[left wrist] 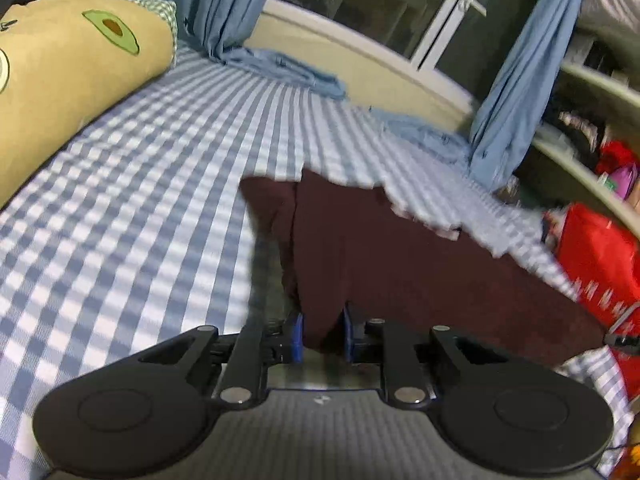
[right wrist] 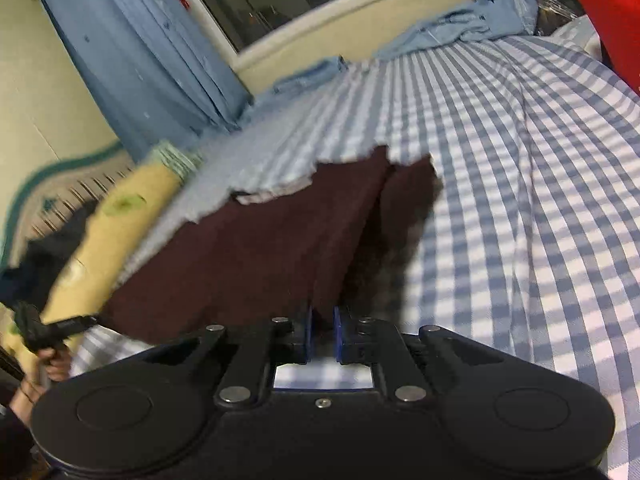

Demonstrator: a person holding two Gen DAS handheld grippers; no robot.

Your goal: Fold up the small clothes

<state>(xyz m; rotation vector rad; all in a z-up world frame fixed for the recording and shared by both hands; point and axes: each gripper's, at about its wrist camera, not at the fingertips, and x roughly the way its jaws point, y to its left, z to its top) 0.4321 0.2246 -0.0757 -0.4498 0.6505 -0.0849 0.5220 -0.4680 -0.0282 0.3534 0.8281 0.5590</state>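
A dark maroon garment [left wrist: 380, 248] is raised off the blue-and-white checked bed sheet [left wrist: 140, 200], its near edge stretched between the two grippers. My left gripper [left wrist: 322, 328] is shut on one near corner, with the cloth pinched between its blue pads. In the right wrist view the same garment [right wrist: 280, 240] hangs from my right gripper [right wrist: 323, 328], whose pads are shut on the other near corner. The far edge is blurred and trails on the sheet [right wrist: 520, 200]. A hand [right wrist: 52, 364] holds the left gripper at that view's left edge.
A long yellow pillow with avocado print [left wrist: 72, 80] lies along the left side of the bed. Blue curtains [left wrist: 516, 80] hang at the window beyond the bed's far end. Shelves with red items [left wrist: 600, 248] stand at the right.
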